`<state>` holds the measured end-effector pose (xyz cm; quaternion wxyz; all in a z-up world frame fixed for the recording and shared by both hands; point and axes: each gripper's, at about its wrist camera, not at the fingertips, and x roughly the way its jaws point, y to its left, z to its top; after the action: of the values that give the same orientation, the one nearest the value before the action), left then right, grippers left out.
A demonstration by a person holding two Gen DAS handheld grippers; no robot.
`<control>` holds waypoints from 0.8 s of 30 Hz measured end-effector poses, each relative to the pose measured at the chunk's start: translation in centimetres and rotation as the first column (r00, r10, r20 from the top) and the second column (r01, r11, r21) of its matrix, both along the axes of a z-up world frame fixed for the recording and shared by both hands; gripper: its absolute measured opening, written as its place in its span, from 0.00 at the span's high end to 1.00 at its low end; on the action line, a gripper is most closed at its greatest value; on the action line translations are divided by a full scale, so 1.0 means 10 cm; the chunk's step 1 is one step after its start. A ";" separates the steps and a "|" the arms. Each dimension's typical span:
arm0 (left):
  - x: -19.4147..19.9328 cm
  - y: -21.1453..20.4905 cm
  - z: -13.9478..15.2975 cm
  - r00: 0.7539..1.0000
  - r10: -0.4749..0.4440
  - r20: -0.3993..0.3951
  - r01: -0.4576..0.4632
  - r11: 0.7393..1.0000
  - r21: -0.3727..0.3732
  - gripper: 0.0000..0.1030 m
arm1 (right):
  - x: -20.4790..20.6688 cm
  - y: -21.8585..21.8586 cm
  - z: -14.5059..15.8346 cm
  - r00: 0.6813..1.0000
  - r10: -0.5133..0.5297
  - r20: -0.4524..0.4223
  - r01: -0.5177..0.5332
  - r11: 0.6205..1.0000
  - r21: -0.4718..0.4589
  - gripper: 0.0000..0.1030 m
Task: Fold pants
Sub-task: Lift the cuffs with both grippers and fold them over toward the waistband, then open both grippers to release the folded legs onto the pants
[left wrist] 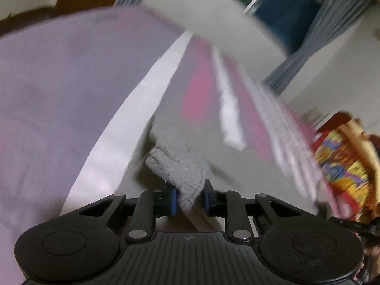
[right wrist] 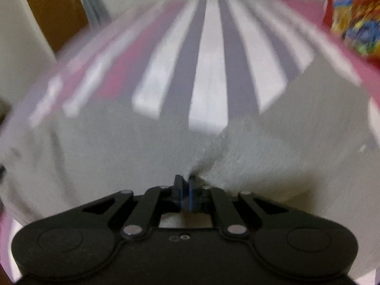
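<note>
The pants (left wrist: 190, 156) are grey fleece, lying over a striped bed cover. In the left wrist view my left gripper (left wrist: 189, 199) is shut on a bunched fold of the grey fabric, which sticks up between the blue pads (left wrist: 174, 200). In the right wrist view the pants (right wrist: 133, 147) spread wide and blurred across the lower half. My right gripper (right wrist: 186, 191) is pinched on a thin edge of that cloth, which fans out to the upper right from the nearly touching fingertips.
The bed cover (right wrist: 211, 71) has pink, white and grey stripes. A bright multicoloured cushion (left wrist: 342, 161) lies at the right; it shows again as a cushion (right wrist: 353, 16) at the top right. Grey curtains (left wrist: 332, 23) and a window stand behind the bed.
</note>
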<state>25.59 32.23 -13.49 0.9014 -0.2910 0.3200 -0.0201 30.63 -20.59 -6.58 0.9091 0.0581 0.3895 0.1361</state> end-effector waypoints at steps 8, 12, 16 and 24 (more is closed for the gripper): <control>-0.05 -0.27 -0.25 0.998 -0.037 -0.052 0.045 0.984 0.173 0.80 | -0.95 -0.43 -0.40 0.983 -0.054 0.173 0.055 0.998 -0.003 0.96; -0.09 -0.31 -0.24 0.997 -0.011 -0.073 0.023 0.987 0.159 0.79 | -1.09 -0.58 -0.76 0.996 -0.083 0.022 0.082 0.996 0.043 0.92; -0.20 -0.33 -0.04 0.996 0.016 -0.089 0.001 0.982 0.191 0.76 | -1.20 -0.71 -0.39 0.986 -0.120 0.116 0.111 0.991 0.079 0.55; -0.03 -0.55 0.12 0.994 0.065 -0.090 -0.039 0.964 0.261 0.75 | -0.29 -0.59 -0.20 0.990 -0.128 0.053 0.133 0.986 -0.099 0.39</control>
<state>25.30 26.71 -12.31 0.9152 -0.1796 0.3557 0.0598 27.74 -26.45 -8.57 0.9266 0.0336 0.3701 0.0573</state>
